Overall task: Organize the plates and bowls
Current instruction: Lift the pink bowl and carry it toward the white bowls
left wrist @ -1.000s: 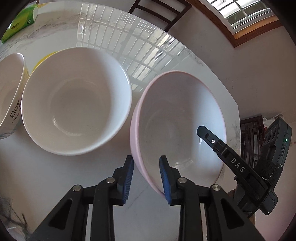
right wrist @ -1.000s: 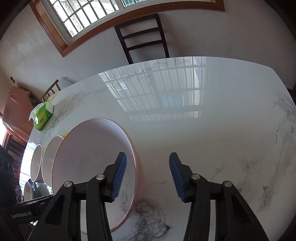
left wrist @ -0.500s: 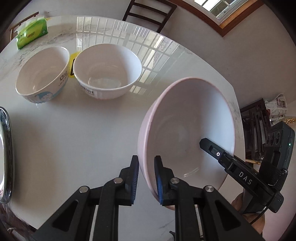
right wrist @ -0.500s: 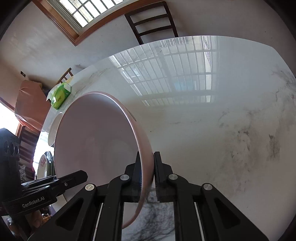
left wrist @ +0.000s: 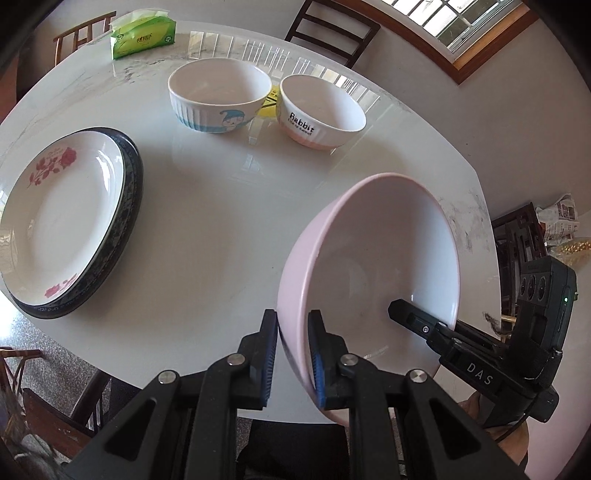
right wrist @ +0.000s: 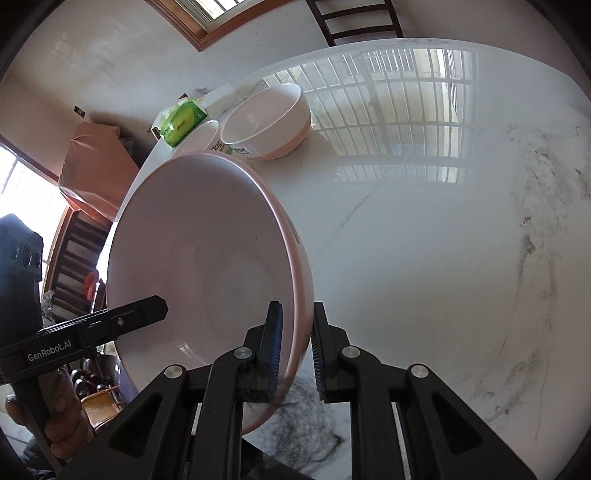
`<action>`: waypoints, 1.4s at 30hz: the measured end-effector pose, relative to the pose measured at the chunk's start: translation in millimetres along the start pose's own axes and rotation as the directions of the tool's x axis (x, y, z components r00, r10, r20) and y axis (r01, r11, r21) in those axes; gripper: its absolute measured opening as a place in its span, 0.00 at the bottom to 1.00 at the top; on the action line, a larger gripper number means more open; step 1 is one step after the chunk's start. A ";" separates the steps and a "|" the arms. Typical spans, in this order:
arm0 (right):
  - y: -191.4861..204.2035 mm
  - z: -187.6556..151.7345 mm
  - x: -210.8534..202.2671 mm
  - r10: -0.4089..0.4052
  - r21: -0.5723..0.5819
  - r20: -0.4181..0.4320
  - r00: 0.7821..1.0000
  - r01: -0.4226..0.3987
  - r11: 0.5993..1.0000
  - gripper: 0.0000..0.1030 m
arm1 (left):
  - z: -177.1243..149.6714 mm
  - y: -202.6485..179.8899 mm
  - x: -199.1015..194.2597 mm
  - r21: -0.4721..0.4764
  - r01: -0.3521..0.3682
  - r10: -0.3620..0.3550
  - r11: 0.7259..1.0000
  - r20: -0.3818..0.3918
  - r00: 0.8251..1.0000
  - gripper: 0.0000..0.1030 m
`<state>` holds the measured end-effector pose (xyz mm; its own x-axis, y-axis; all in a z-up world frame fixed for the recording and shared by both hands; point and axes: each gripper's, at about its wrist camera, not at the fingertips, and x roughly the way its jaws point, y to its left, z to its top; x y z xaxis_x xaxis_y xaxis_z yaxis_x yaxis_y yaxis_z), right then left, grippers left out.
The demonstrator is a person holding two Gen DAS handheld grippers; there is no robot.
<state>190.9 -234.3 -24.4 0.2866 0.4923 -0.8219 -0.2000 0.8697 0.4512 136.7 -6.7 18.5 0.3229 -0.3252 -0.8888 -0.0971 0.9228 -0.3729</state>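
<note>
A large pink bowl is held tilted above the white marble table. My left gripper is shut on its near rim. My right gripper is shut on the opposite rim of the same pink bowl. Two smaller white bowls stand at the far side: one with a blue cartoon and one marked "Rabbit". A white plate with red flowers lies on a dark plate at the left.
A green tissue pack lies at the table's far edge, also in the right wrist view. Dark wooden chairs stand behind the table. A yellow item sits between the two small bowls.
Both grippers have lifted the pink bowl higher and pulled it back from the two small bowls. The stacked plates have come into the left wrist view.
</note>
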 end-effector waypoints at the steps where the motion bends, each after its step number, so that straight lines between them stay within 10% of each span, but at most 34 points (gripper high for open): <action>1: 3.1 -2.9 2.6 0.005 0.002 -0.008 1.000 -0.005 1.000 0.15 | -1.6 5.9 -1.3 -0.007 0.000 0.000 1.000 -0.003 1.000 0.17; 25: 40.6 -1.9 41.4 -0.014 -0.009 -0.112 0.994 0.013 1.000 0.17 | -0.2 43.5 20.6 -0.085 -0.017 0.015 0.996 -0.024 1.000 0.17; 42: 48.2 9.8 32.5 -0.028 -0.062 -0.013 1.000 0.027 0.998 0.20 | 9.6 50.3 4.3 0.005 -0.052 0.051 0.999 0.162 0.986 0.29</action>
<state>199.7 -176.0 -25.9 0.2800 0.4671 -0.8387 -0.2494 0.8791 0.4063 142.2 40.3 -1.5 0.4656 -0.2401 -0.8518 -0.1095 0.9395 -0.3246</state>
